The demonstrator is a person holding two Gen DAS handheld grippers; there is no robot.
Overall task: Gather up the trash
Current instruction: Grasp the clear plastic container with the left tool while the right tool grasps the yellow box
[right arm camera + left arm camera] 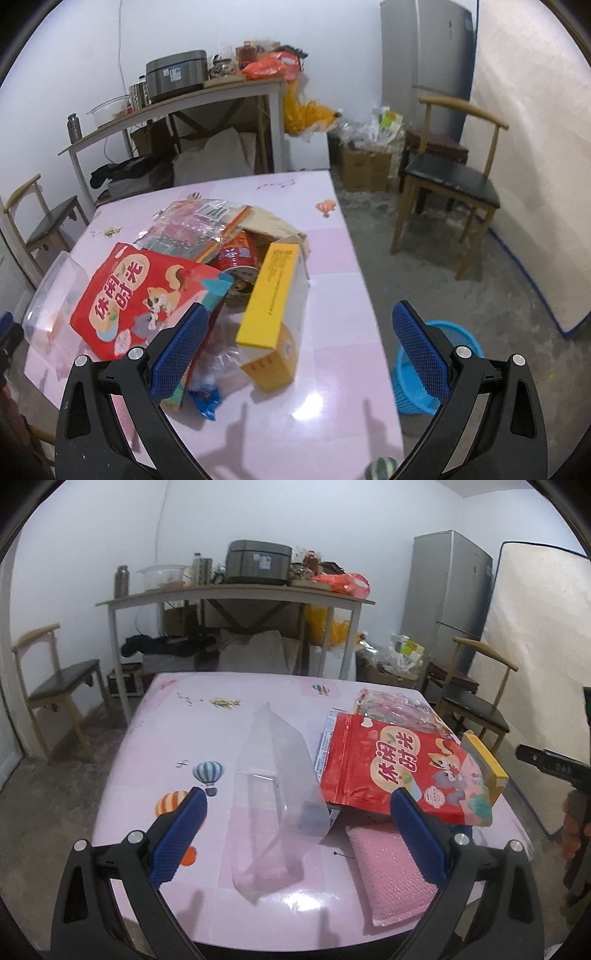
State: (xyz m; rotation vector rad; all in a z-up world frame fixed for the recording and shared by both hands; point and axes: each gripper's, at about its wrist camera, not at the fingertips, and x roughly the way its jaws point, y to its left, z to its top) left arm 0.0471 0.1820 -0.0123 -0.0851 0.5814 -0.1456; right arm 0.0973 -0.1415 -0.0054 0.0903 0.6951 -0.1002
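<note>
- left gripper [295,812] is spread wide and holds nothing; it hovers low over the near table edge, with the clear bag [275,794] standing between its pads but touched by neither.
- right gripper [297,325] is likewise spread and empty, above the table's near right part; the yellow box [269,295] lies just ahead of its gap.
- judgement: nothing is picked yet. a good first grab looks like the yellow box for the right side: it sits on top of the pile, so close across its narrow sides, not its long face, then carry it right of the pile, off the table edge.
- the blue bin [417,384] stands on the floor right of the pile, just off the table corner, partly hidden behind the right pad; likely the drop spot.
- for the left, the clear bag is thin and slippery; pinch its upright fold rather than push it flat.
- the pile: red snack bag [147,291] on its left side, a red can [238,258] behind the yellow box, crinkled wrappers [195,225] at the back, a small blue wrapper [205,400] at its near edge; a pink bubble mailer [391,871] lies in front of the red snack bag.
- the table [325,406] wears a glossy pink cloth with balloon prints; slick, so things may slide.
- beyond the pile: a chair [447,181] to the right, a cluttered side table [236,594] behind, a fridge [447,590] in the far right corner.
</note>
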